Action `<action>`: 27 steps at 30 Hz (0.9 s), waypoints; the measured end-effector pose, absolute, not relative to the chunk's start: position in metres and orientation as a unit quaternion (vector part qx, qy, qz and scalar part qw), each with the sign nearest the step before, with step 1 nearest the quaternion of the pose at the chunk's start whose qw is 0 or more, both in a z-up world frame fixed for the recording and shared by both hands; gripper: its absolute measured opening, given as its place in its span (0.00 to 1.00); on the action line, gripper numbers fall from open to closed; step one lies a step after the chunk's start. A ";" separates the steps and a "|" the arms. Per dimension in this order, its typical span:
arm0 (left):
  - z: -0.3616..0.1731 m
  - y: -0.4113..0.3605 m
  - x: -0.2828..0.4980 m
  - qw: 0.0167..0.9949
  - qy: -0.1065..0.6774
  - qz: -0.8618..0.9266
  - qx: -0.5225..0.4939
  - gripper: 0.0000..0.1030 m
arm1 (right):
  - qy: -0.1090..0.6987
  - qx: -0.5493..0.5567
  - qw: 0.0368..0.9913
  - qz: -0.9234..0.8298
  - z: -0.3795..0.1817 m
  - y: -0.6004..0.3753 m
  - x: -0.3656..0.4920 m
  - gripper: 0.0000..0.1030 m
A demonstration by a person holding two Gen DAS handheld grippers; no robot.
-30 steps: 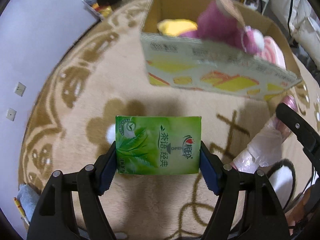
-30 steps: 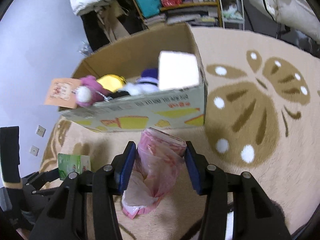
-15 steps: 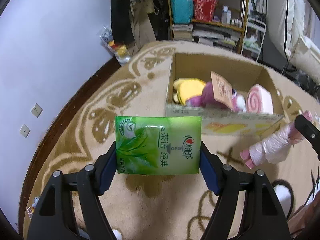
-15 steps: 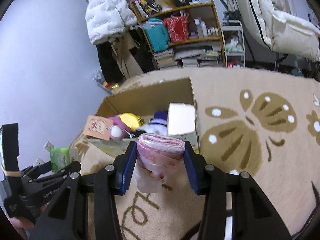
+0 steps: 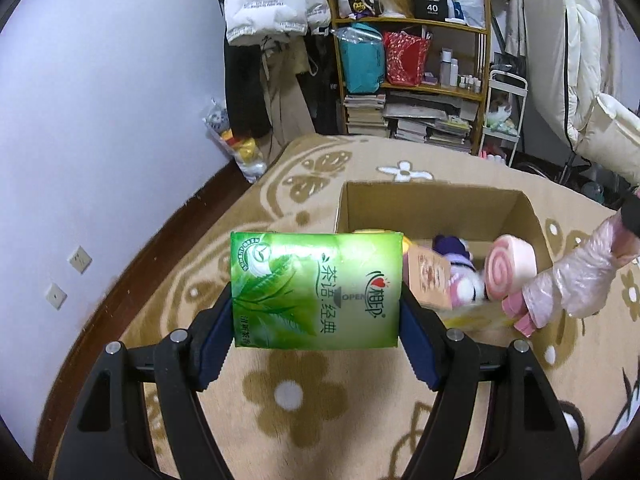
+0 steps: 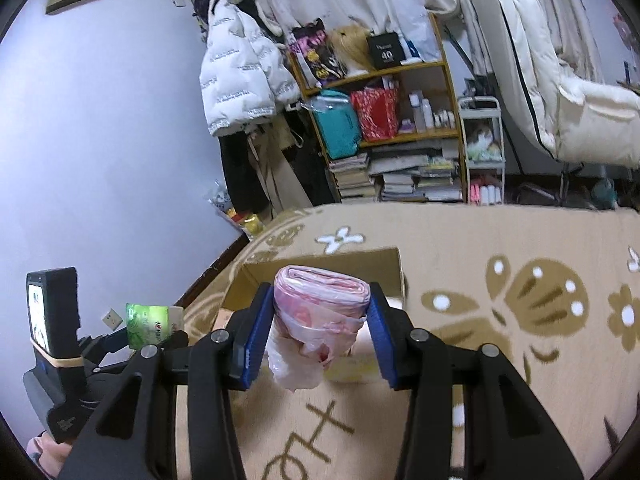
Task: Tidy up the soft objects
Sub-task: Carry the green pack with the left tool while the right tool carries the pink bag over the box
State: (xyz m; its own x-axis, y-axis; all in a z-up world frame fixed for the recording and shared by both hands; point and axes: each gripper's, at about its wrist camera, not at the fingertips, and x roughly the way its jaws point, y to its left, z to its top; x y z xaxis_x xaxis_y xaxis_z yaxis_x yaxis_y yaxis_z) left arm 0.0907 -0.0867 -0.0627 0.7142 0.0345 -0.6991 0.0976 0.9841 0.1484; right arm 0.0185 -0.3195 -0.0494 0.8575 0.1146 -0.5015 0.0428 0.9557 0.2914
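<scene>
- My left gripper [image 5: 316,344] is clamped on the green tissue pack [image 5: 316,290], blue pads pressed on both short edges; pack sits flat across the centre of the left wrist view.
- My right gripper [image 6: 320,332] is clamped on the roll of pink plastic bags [image 6: 320,300], loose tail hanging below the pads, centre of the right wrist view.
- Change vs a second ago: both claws have come up and tilted higher. The cardboard box [image 5: 436,208] was big at the top of frame; now it sits lower and smaller, at centre-right of the left view, open top visible.
- The bookshelf [image 6: 384,136] and white jacket [image 6: 240,80] now fill the upper frame.
- Box contents: pink swirl cushion [image 5: 510,270], purple-and-white plush [image 5: 456,256], tagged plush partly hidden behind the pack.
- Grip on both items unchanged through the lift; neither has slipped.
- Read: both loads are off the rug [image 5: 304,432], roughly at box-rim level or above. Likely next is carry forward over the opening and release.
- Risk: the bag tail could snag the near rim.
</scene>
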 end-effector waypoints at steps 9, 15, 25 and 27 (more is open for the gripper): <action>-0.056 -0.100 0.129 0.928 0.358 -0.014 0.101 0.71 | 0.255 0.133 0.957 0.022 -0.039 -0.321 0.056 0.47; -0.057 -0.104 0.153 0.929 0.356 -0.019 0.098 0.71 | 0.255 0.125 0.959 0.022 -0.043 -0.321 0.082 0.47; -0.069 -0.120 0.181 0.923 0.365 -0.036 0.117 0.71 | 0.276 0.123 0.953 0.032 -0.066 -0.323 0.117 0.47; -0.074 -0.118 0.184 0.921 0.372 -0.039 0.108 0.71 | 0.280 0.130 0.950 0.039 -0.071 -0.326 0.120 0.47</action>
